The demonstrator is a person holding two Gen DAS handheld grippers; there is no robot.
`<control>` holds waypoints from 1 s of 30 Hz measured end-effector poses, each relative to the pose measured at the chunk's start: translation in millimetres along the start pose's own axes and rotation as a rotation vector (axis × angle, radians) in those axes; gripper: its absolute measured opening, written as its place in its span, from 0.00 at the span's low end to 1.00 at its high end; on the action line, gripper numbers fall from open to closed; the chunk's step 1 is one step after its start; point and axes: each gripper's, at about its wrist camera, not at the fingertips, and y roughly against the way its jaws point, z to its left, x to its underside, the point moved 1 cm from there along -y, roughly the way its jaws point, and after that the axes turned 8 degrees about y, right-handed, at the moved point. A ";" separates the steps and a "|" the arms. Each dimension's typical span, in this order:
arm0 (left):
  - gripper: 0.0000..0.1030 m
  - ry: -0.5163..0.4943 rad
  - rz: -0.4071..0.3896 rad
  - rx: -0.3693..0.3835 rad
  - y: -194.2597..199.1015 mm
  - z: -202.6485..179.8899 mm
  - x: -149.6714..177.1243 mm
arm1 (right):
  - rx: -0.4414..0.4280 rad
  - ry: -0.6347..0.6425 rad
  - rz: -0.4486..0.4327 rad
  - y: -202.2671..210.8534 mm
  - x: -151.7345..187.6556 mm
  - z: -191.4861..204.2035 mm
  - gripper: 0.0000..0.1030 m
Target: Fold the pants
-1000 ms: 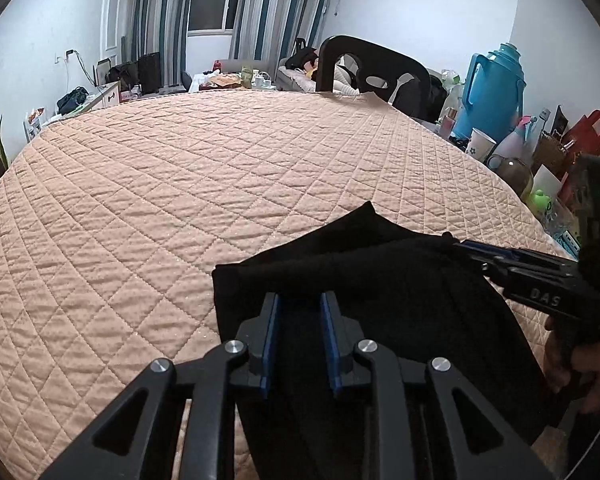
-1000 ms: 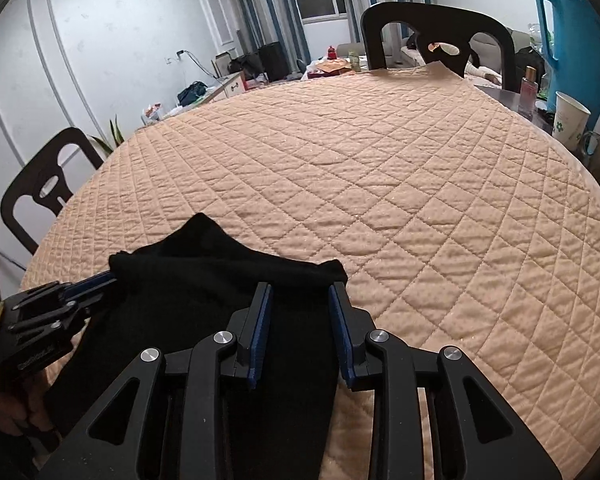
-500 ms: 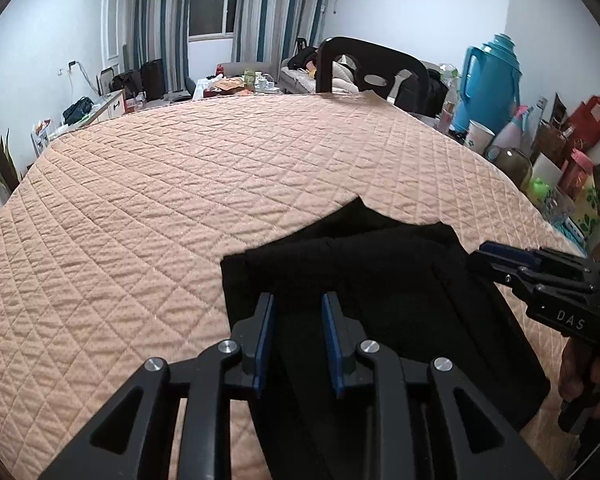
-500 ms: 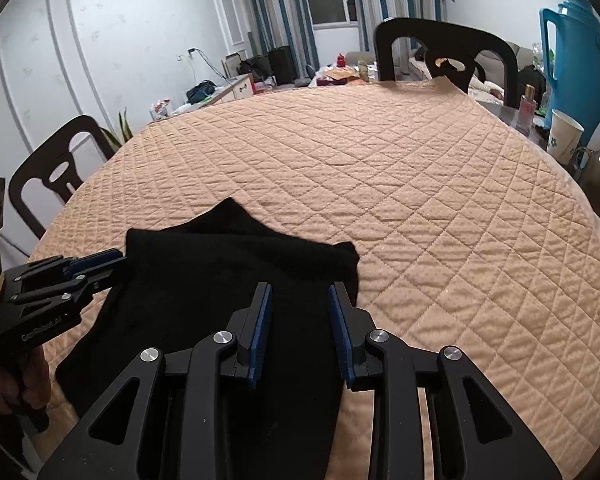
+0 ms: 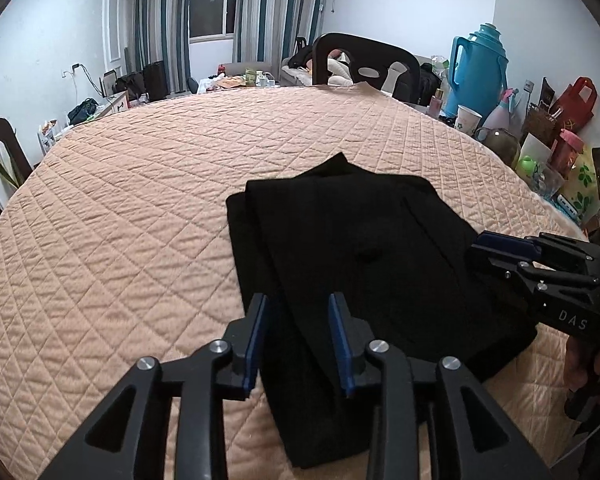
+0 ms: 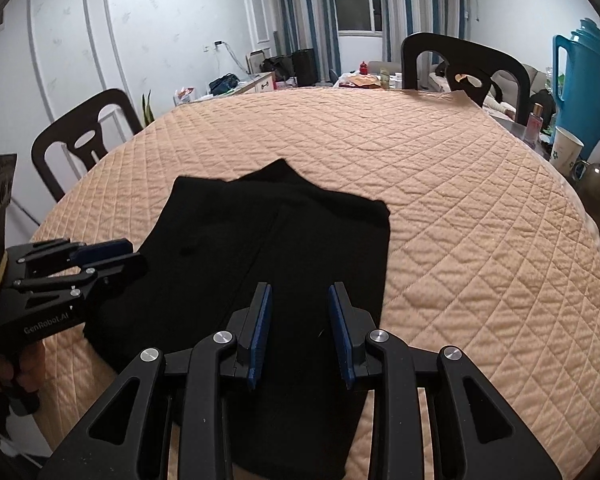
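Note:
The black pants (image 5: 352, 256) lie folded flat in a rough rectangle on the peach quilted table cover (image 5: 140, 184); they also show in the right wrist view (image 6: 268, 248). My left gripper (image 5: 298, 308) is open and empty, above the near left part of the pants. My right gripper (image 6: 300, 300) is open and empty, above the near right part. Each gripper shows in the other's view, the right one (image 5: 496, 246) at the pants' right edge and the left one (image 6: 112, 254) at their left edge. Neither touches the cloth as far as I can see.
A dark chair (image 5: 364, 64) stands at the table's far side, another chair (image 6: 80, 140) at the left. At the right edge stand a blue thermos (image 5: 480, 68), a paper cup (image 5: 468, 120), bottles and bags. The cover's near edge drops off below the pants.
Both grippers have let go of the pants' far edge and drawn back and up. The folded pants now lie flat and show further ahead of the fingers.

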 end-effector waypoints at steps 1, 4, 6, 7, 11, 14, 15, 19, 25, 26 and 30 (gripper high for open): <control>0.37 -0.002 -0.004 -0.005 -0.1 0.3 1.9 | -0.004 0.000 0.001 -0.4 2.1 1.3 0.29; 0.41 0.005 -0.005 -0.009 -0.9 2.2 1.8 | -0.008 0.001 0.000 -2.5 9.1 2.5 0.29; 0.42 0.011 -0.005 -0.011 -0.9 3.5 1.2 | -0.012 -0.004 -0.005 -0.8 10.1 1.4 0.29; 0.42 0.010 -0.004 -0.011 0.1 3.8 1.2 | -0.015 -0.007 -0.005 0.5 10.2 0.6 0.29; 0.47 0.045 0.011 0.016 0.7 13.0 -1.4 | -0.062 -0.056 -0.013 6.5 10.8 -10.4 0.29; 0.57 0.123 0.037 0.057 -5.5 29.2 -4.2 | -0.111 -0.136 -0.021 6.5 12.3 -28.1 0.36; 0.59 0.154 0.047 0.074 -8.3 35.4 -5.4 | -0.126 -0.168 -0.024 5.7 12.9 -35.0 0.38; 0.64 0.253 0.076 0.151 -20.4 52.8 -9.7 | -0.134 -0.249 -0.011 -2.5 13.4 -57.0 0.39; 0.71 0.274 0.082 0.220 -34.6 50.5 -19.1 | -0.247 -0.369 0.022 -25.4 16.9 -73.2 0.41; 0.72 0.276 0.082 0.222 -36.5 49.0 -20.0 | -0.270 -0.387 0.020 -27.3 16.5 -74.0 0.41; 0.72 0.295 0.103 0.292 -33.7 39.0 -14.9 | -0.313 -0.390 0.025 -28.1 15.8 -65.8 0.43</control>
